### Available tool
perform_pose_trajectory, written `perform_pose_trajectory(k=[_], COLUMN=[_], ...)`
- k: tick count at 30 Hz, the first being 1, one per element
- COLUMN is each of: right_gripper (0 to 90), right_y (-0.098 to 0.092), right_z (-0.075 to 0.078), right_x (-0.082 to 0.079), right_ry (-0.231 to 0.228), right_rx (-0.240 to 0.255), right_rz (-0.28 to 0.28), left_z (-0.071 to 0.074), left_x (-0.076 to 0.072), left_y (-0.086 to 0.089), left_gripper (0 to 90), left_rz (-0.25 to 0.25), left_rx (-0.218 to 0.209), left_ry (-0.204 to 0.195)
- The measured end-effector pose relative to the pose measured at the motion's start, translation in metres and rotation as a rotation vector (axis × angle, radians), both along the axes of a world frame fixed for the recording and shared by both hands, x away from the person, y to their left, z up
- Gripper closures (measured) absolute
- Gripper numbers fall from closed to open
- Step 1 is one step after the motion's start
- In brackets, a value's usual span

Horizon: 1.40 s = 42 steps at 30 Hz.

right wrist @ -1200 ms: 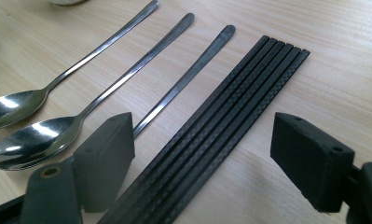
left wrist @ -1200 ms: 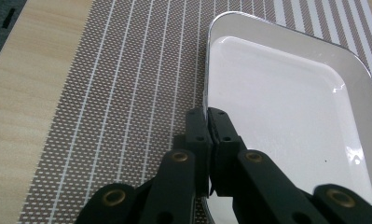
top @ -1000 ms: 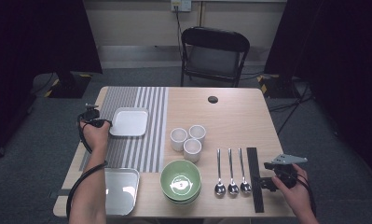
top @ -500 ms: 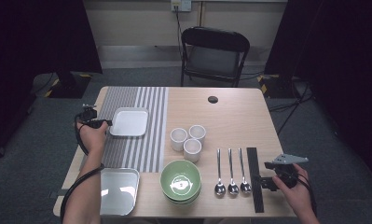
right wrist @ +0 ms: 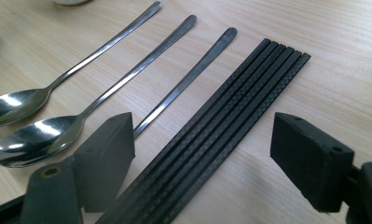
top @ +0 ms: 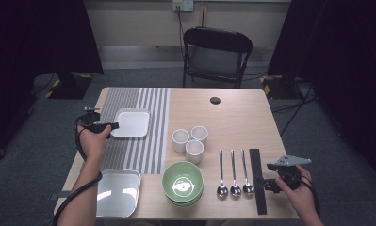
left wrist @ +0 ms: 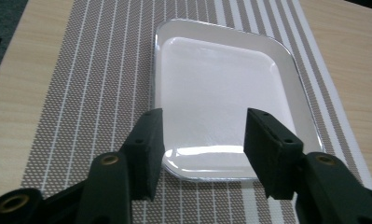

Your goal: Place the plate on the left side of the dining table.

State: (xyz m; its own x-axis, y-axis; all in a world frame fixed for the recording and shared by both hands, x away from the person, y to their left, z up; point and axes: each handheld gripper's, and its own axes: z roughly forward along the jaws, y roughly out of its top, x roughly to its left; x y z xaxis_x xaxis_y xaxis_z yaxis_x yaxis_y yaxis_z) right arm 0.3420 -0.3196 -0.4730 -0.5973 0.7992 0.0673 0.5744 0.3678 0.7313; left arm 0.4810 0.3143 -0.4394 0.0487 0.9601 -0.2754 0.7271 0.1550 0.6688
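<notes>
High view: left gripper (top: pixel 111 126) is hovering at the white tray's (top: pixel 131 123) left edge on the striped mat (top: pixel 148 141); right gripper (top: pixel 270 176) is waiting by the black chopsticks (top: pixel 257 181).

Left gripper view: jaws have just been opening, nothing between them; tray (left wrist: pixel 221 98) is lying straight ahead, long axis running away.

Right gripper view: jaws are gaping, straddling the chopsticks (right wrist: pixel 221 126).

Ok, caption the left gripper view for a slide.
Left gripper open, fingers apart over the near rim of a white tray on a striped placemat.
</notes>
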Motion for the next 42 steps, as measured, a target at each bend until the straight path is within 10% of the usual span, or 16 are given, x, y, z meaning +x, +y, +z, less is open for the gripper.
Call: perform_pose_trajectory(k=[42], right_gripper=[21.2], right_y=[0.02], right_z=[0.007], right_x=[0.012], right_ry=[-0.021], right_rx=[-0.023], right_rz=[0.053], left_z=[0.02], left_x=[-0.05], left_y=[-0.029], left_gripper=[23.7], left_rz=[-0.192], left_rx=[-0.014], left_ry=[-0.032])
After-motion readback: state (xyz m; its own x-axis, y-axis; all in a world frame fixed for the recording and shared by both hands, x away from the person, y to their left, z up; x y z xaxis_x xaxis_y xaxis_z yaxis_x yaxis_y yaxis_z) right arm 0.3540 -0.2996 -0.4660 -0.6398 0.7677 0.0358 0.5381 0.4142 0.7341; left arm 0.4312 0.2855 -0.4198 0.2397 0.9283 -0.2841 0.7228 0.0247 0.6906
